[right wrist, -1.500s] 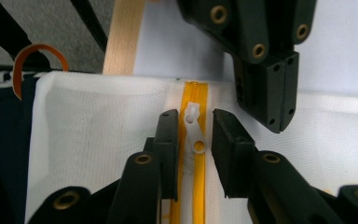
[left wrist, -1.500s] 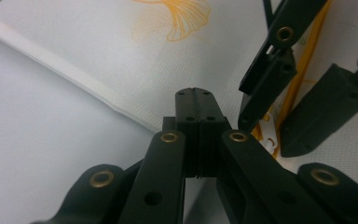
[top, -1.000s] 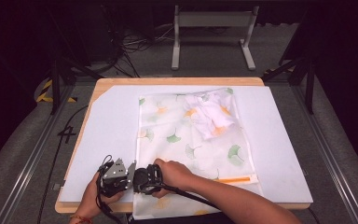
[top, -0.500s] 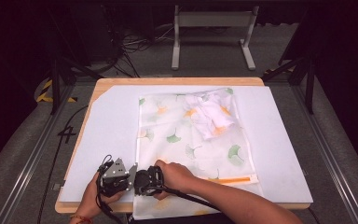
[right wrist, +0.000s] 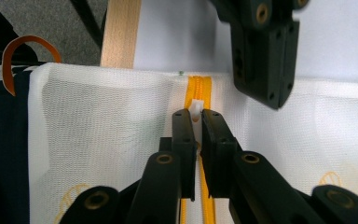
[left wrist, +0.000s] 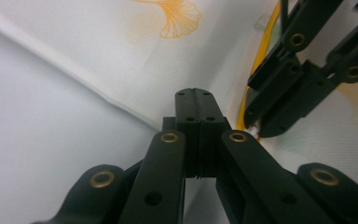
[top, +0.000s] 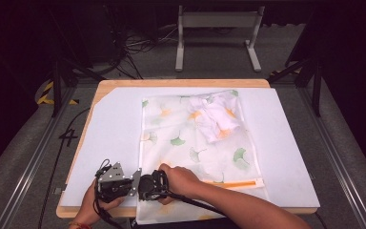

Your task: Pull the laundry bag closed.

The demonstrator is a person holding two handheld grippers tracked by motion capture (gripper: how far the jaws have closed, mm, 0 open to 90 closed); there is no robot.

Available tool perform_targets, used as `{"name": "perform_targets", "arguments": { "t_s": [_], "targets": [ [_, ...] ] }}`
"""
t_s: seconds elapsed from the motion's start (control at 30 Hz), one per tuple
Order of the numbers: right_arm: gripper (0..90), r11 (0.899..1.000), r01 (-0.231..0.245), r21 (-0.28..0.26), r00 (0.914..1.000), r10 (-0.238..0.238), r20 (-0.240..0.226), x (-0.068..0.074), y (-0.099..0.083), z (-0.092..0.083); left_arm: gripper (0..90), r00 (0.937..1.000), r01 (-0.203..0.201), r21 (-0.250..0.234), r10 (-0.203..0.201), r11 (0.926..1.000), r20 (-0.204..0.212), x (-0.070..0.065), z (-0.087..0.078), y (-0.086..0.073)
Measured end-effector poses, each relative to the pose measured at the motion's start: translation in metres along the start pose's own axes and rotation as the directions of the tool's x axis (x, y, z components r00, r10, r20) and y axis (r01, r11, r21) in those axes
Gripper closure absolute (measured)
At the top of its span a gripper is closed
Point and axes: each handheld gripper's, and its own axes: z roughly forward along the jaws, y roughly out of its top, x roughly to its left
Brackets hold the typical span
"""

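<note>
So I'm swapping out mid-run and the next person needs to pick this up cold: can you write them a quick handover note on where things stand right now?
Right gripper: shut on the small white zipper pull of the orange zipper.
Left gripper: shut on the edge of the white mesh laundry bag with ginkgo-leaf print, close beside the right one.
The bag lies flat on the white sheet over the wooden table; a white garment sits inside its far end. The zipper runs along the near end.
Done: garment in, both grips set at the zipper's left end.
Left: whether the zipper is open or closed I cannot tell; check before pulling.
</note>
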Motion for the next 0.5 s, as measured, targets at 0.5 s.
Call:
{"name": "perform_targets", "arguments": {
  "t_s": [0.5],
  "targets": [
    [84.3,1.0,0.004,-0.016,0.9999,-0.004,0.011,0.003,-0.001,0.002,90.0,0.9991,-0.016,0.036,0.018,0.9992,-0.038,-0.013,0.003,-0.003]
  ]
}}
